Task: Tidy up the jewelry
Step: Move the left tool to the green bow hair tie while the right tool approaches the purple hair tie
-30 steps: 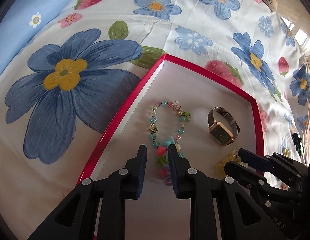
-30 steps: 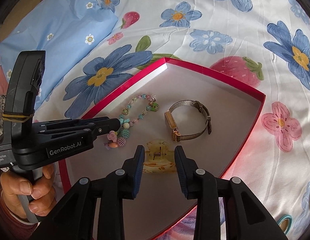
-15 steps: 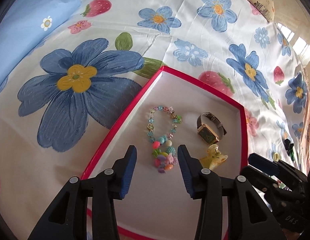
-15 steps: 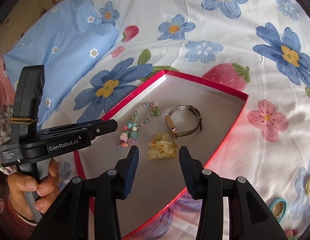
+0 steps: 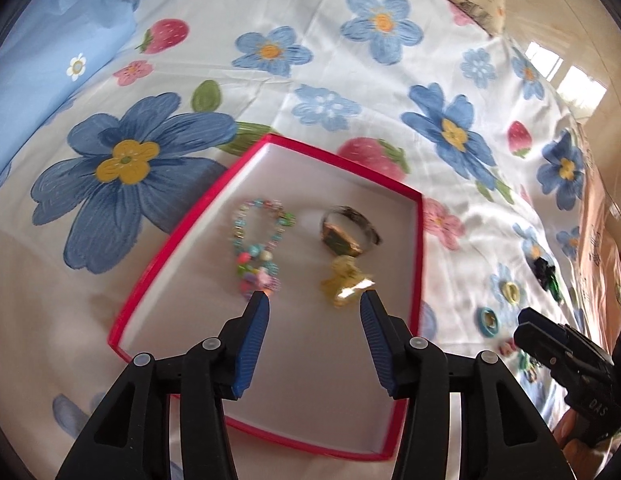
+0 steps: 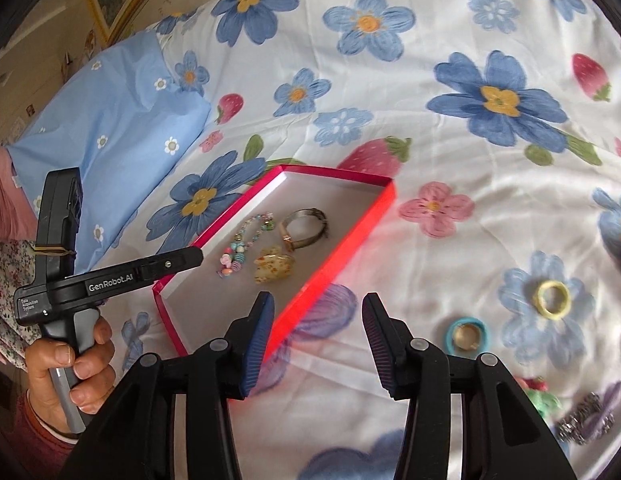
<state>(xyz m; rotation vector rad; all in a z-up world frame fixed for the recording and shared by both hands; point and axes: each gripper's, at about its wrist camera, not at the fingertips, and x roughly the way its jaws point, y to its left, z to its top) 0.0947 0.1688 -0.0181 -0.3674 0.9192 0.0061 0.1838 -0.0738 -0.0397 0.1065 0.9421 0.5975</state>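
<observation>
On the flowered bedsheet [image 6: 490, 184] we see a shallow red box [image 6: 338, 244] with a pale lining, and inside it three pieces grouped toward its far half. Nearest the box's left wall lies a beaded bracelet [image 6: 242, 246] in pastel blues, pinks and greens, a closed loop of small beads with a cluster of larger beads bunched at its near end; its long axis runs from the near side toward the far corner. Just beside it, toward the right wall, sits a wristwatch [image 6: 304, 228] with a gold rectangular case and a grey band curled into a ring, resting on its side with the case toward the bracelet. Just in front of the watch is a translucent yellow hair claw [image 6: 272, 269] with amber flecks, its length lying across the box. In the left wrist view these pieces are blurred. Our left gripper [image 5: 314, 304] hangs above the near half of the box, its blue-padded jaws opening with nothing between them. Our right gripper [image 6: 318, 306] hangs over the box's near right edge, its jaws likewise opening and empty. Off the box, on the sheet toward its right edge, lie a yellow hair tie [image 6: 553, 298], a teal ring-shaped piece [image 6: 468, 336] with something gold inside it, and a few small items we cannot make out.
</observation>
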